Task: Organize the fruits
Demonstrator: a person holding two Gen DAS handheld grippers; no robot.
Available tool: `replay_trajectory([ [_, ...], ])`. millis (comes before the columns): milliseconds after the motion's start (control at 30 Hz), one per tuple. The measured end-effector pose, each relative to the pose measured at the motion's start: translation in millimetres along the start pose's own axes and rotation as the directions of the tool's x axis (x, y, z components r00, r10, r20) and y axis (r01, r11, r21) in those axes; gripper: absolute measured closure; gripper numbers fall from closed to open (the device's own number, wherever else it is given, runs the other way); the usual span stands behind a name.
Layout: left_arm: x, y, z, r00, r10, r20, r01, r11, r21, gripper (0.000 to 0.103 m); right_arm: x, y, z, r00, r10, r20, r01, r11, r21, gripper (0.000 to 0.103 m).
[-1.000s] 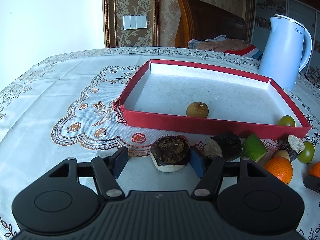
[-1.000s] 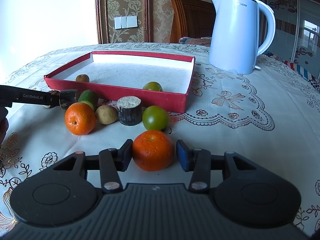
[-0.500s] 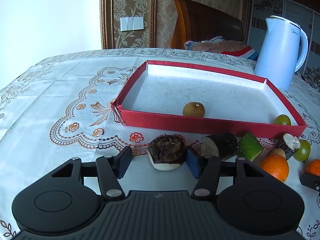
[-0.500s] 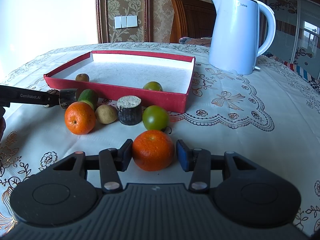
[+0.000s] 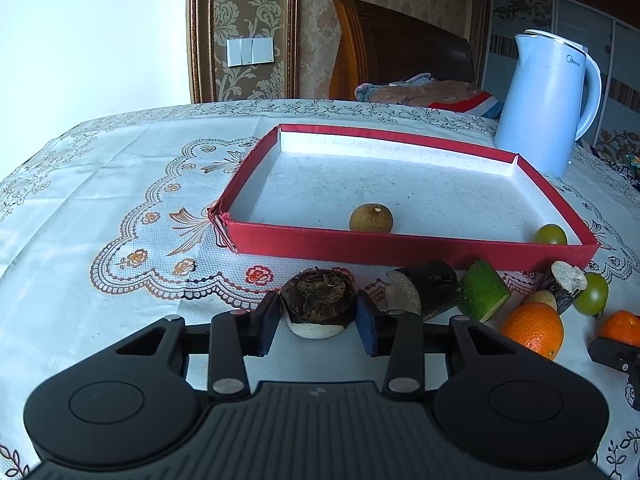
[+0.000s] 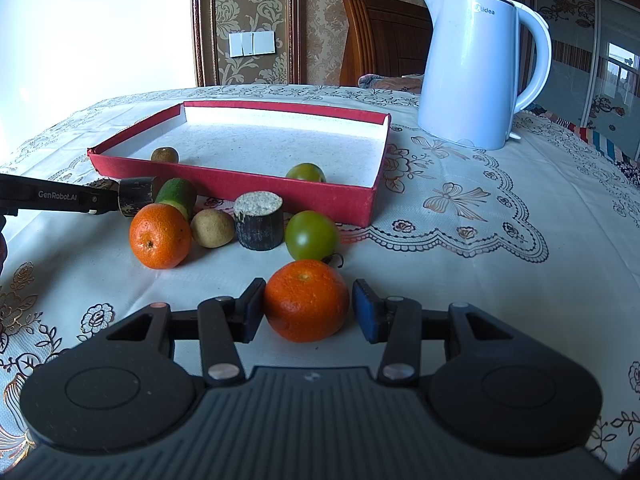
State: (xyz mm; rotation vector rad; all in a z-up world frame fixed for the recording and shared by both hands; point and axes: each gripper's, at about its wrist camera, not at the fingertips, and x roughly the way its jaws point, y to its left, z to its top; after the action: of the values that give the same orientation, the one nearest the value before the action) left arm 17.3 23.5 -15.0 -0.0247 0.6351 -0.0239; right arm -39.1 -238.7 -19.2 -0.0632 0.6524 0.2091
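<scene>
A red tray (image 5: 400, 246) (image 6: 248, 182) holds a brown longan (image 5: 371, 219) (image 6: 164, 155) and a green fruit (image 5: 550, 235) (image 6: 306, 172). My left gripper (image 5: 318, 318) is shut on a dark water chestnut (image 5: 318, 300) on the cloth before the tray. My right gripper (image 6: 308, 306) is open around an orange (image 6: 306, 300); its left pad touches the orange, its right pad stands apart. Another orange (image 6: 160, 230), a small brown fruit (image 6: 212, 228), a dark cane piece (image 6: 258, 220) and a green fruit (image 6: 312, 235) lie ahead.
A white kettle (image 6: 476, 68) (image 5: 546, 100) stands behind the tray to the right. A dark cane piece (image 5: 426, 290) and a green chunk (image 5: 482, 296) lie right of my left gripper. The embroidered cloth (image 6: 480, 240) stretches to the right.
The left gripper's jaws have closed in on the water chestnut and it moved slightly forward. The right gripper has not moved.
</scene>
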Motion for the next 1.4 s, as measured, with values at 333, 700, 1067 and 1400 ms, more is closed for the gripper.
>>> replay_trajectory([
  [333,-3.4,1.4,0.7,1.000,0.007,0.019,-0.007,1.000,-0.005,0.063,-1.5,0.4,0.0,1.000,-0.003,0.011,0.003,1.000,0.000,0.064],
  [700,-8.1,4.2,2.2,0.999,0.000,0.044,0.001,1.000,-0.028,0.063,-11.8,-5.2,-0.2,0.998,-0.022,0.063,0.020,0.999,0.030,0.064],
  [1067,-14.1,4.7,18.2,0.995,-0.012,0.098,0.017,0.999,-0.050,0.063,-7.1,-6.1,34.5,0.988,-0.060,0.145,0.056,0.998,0.031,0.064],
  [1400,-9.4,-5.2,38.8,0.993,-0.037,0.114,0.039,0.999,-0.015,0.064,15.3,-0.6,63.8,0.981,-0.083,0.177,0.078,0.996,0.036,0.064],
])
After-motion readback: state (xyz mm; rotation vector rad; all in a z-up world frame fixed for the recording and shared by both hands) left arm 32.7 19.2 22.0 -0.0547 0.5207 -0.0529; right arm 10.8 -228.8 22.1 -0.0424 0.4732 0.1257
